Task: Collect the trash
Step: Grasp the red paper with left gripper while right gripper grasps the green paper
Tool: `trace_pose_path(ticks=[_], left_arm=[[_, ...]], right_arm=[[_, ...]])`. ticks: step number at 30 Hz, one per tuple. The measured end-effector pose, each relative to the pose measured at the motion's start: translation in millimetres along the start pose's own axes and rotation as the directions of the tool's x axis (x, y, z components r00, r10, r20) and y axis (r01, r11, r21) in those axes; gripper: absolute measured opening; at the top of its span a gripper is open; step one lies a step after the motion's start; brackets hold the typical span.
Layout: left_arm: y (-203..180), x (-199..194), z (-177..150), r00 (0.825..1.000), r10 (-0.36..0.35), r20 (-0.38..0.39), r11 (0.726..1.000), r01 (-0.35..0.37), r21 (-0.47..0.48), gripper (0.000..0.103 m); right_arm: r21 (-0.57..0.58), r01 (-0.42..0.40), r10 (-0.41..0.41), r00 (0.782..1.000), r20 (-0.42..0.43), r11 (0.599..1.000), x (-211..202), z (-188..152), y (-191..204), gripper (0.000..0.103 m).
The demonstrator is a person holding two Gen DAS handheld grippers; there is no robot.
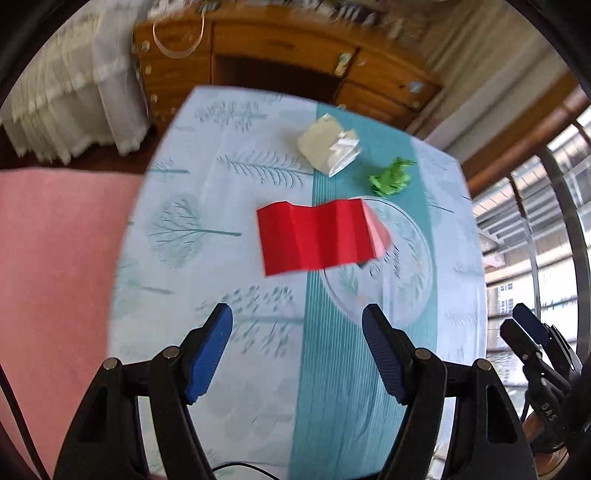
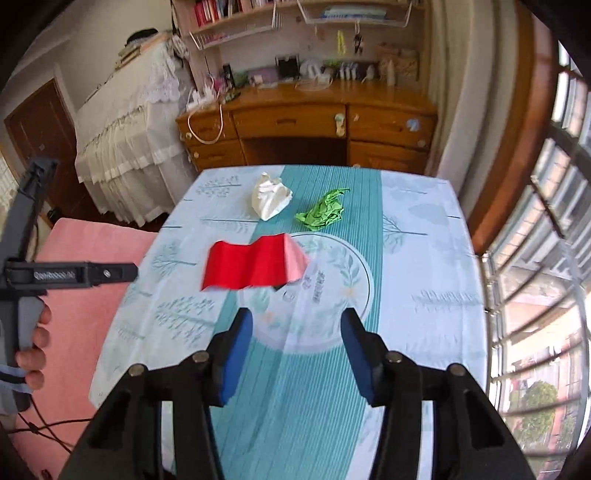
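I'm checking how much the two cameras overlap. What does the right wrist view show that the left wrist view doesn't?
Only the right wrist view shows the bookshelf, the cluttered desk top and a hand gripping a handle. Only the left wrist view shows the right gripper from the side. Both show the red paper, white wad, green wad and plate on the table.

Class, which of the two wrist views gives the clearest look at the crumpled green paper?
The right wrist view: the green paper is sharp, its creases visible, lying apart from the white wad. The left wrist view shows it blurred and smaller.
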State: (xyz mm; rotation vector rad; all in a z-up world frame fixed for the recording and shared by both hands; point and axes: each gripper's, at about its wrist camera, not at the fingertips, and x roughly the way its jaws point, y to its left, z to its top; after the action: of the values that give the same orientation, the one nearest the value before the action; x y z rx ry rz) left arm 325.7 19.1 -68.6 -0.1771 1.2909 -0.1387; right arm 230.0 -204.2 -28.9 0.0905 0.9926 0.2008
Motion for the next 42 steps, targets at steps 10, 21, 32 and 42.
trace_pose_path(ticks=[10,21,32,42], left_arm=[[16,132,55,0.988,0.035,-0.152,0.979,-0.064,-0.192,0.071],[-10,163,62,0.977,0.122,-0.172,0.974,-0.151,-0.167,0.064],[-39,151,50,0.983,0.079,-0.165,0.973,-0.112,-0.200,0.014],[-43,111,54,0.989,0.119,-0.082,0.976,-0.132,-0.174,0.014]], right_arm=[[0.048,-0.142,0.146,0.982,-0.118,0.989,125,75,-68,0.051],[0.150,-0.221,0.245,0.955,-0.165,0.964,198,108,-90,0.064],[0.195,-0.192,0.227,0.957,-0.182,0.962,237,132,-89,0.068],[0.093,-0.091,0.112,0.964,-0.242,0.991,269,134,-66,0.053]])
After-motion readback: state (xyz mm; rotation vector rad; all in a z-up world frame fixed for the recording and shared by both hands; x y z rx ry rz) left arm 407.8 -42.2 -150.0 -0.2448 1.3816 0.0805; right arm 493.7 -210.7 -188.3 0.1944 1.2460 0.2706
